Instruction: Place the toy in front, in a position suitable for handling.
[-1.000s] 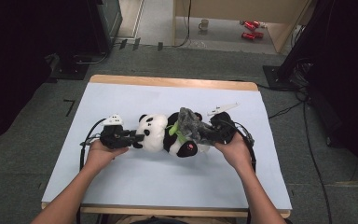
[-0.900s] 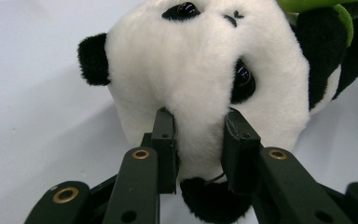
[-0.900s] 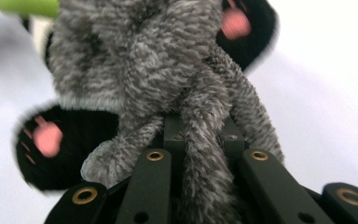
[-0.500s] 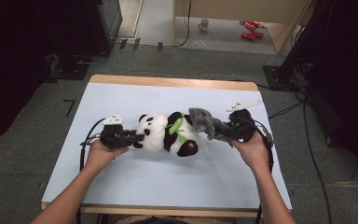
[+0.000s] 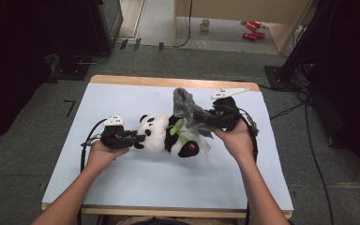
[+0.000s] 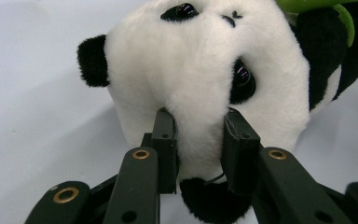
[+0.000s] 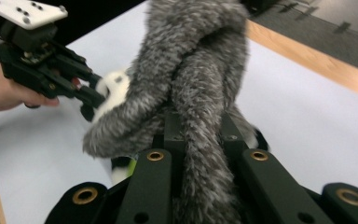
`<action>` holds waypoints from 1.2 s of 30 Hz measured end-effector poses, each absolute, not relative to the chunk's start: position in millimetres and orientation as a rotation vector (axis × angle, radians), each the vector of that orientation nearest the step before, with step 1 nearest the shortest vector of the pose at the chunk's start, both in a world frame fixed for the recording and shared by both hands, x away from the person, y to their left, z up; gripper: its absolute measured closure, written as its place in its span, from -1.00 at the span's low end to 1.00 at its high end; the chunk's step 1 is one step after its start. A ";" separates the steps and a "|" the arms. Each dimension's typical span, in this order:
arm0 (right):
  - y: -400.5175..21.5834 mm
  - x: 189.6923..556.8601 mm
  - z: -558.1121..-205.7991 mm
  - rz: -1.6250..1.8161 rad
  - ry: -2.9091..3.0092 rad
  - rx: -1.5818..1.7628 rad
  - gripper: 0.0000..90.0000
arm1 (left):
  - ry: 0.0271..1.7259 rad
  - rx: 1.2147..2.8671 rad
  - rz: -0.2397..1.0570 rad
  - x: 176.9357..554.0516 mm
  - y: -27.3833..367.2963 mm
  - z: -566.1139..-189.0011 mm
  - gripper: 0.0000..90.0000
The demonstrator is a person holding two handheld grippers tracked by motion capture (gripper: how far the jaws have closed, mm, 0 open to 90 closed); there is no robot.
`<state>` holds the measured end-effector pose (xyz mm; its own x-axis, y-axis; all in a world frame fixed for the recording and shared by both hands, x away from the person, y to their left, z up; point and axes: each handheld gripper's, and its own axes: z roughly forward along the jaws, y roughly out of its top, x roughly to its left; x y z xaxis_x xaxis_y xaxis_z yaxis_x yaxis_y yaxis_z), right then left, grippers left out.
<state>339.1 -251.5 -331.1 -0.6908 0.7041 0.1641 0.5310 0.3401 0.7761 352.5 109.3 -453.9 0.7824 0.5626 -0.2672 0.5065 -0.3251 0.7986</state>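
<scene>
Left gripper [image 5: 136,138] jaws clamp the panda plush [image 5: 161,136] head on the tabletop [image 5: 122,178]; right gripper [image 5: 211,117] jaws grip grey furry fabric [image 5: 187,105].

The hand-held gripper [image 6: 200,149] pinches the panda's head [image 6: 200,70], seemingly firmly.

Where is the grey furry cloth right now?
In the high view the grey furry cloth sits right of centre on the table, pinched in the right gripper and lifted over the panda plush.

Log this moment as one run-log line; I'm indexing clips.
left gripper: shut on panda plush head | right gripper: shut on grey furry garment, lifted above plush | table: plush lying
</scene>
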 end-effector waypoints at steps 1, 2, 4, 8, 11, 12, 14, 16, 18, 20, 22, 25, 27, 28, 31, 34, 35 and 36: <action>-244.9 341.7 -329.7 1.276 2.408 1.107 0.77 | 0.802 1.985 0.072 352.2 109.1 -453.7 0.56; -238.2 344.9 -329.1 1.286 2.416 1.088 0.77 | 0.803 1.981 0.069 352.1 109.0 -453.6 0.56; -226.4 350.8 -329.1 1.304 2.435 1.061 0.77 | 0.796 1.983 0.071 352.1 109.0 -453.5 0.56; -195.4 364.1 -333.0 1.328 2.490 1.011 0.77 | 0.785 1.983 0.078 351.9 108.5 -452.6 0.56; -171.0 372.1 -337.3 1.299 2.543 0.963 0.77 | 0.788 1.982 0.073 352.4 108.5 -452.5 0.57; -163.6 374.4 -338.9 1.291 2.562 0.955 0.77 | 0.788 1.981 0.074 352.3 108.5 -452.4 0.56; -152.2 378.2 -342.2 1.292 2.588 0.939 0.77 | 0.783 1.981 0.075 352.1 108.6 -451.7 0.56; -140.9 381.6 -347.2 1.298 2.620 0.932 0.77 | 0.782 1.974 0.071 352.3 109.0 -451.5 0.57; -131.0 384.3 -355.3 1.254 2.657 0.926 0.77 | 0.781 1.973 0.066 352.8 109.9 -451.7 0.57; -126.7 385.3 -362.5 1.201 2.687 0.924 0.77 | 0.786 1.977 0.062 353.1 109.9 -452.4 0.57; -127.6 385.7 -369.6 1.202 2.694 0.935 0.77 | 0.787 1.987 0.061 353.5 110.0 -453.4 0.57; -134.1 386.0 -375.1 1.209 2.699 0.966 0.78 | 0.784 1.993 0.063 353.6 109.4 -454.0 0.57; -138.8 385.4 -376.2 1.200 2.696 0.970 0.78 | 0.784 1.994 0.063 353.5 109.2 -454.1 0.57; -141.4 383.9 -375.8 1.183 2.691 0.963 0.78 | 0.783 1.997 0.063 353.6 109.5 -454.2 0.57; -148.6 381.3 -375.4 1.147 2.687 0.966 0.78 | 0.788 1.999 0.061 353.9 109.8 -454.6 0.56; -156.4 379.2 -376.9 1.132 2.688 0.981 0.78 | 0.785 2.000 0.063 353.6 109.7 -454.8 0.56; -159.9 377.9 -377.9 1.126 2.688 0.988 0.78 | 0.785 2.001 0.063 353.6 109.7 -454.8 0.56; -162.0 377.2 -378.4 1.125 2.686 0.991 0.78 | 0.784 2.000 0.064 353.5 109.6 -454.8 0.56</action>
